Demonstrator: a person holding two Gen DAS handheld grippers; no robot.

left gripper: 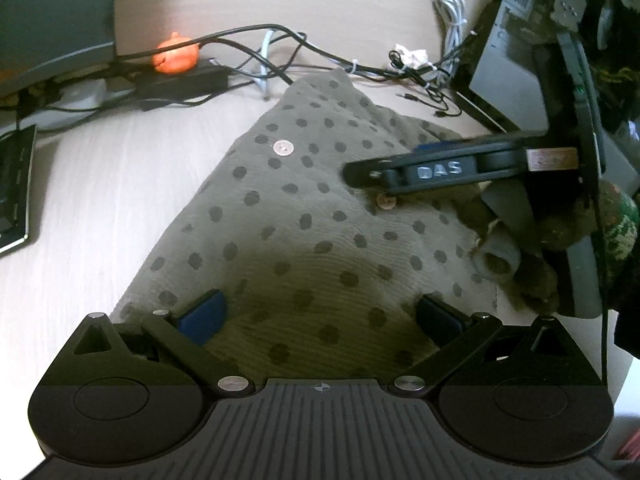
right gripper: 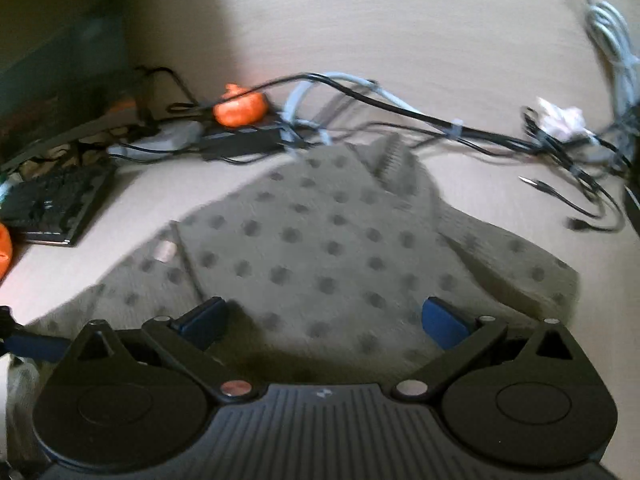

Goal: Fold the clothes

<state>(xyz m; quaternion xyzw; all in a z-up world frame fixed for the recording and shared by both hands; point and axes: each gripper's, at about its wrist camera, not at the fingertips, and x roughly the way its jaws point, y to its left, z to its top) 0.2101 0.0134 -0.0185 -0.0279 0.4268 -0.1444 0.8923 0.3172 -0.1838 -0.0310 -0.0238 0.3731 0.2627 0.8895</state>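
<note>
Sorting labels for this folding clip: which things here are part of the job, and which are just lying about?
Job:
- dotted olive garment
- left gripper
- right gripper

Lying about:
- orange pumpkin figure
- black cables
- white cable coil
- crumpled paper
- keyboard

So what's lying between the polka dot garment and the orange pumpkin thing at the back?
In the left wrist view, black cables and a black power brick lie between the dotted garment and the orange pumpkin.
</note>
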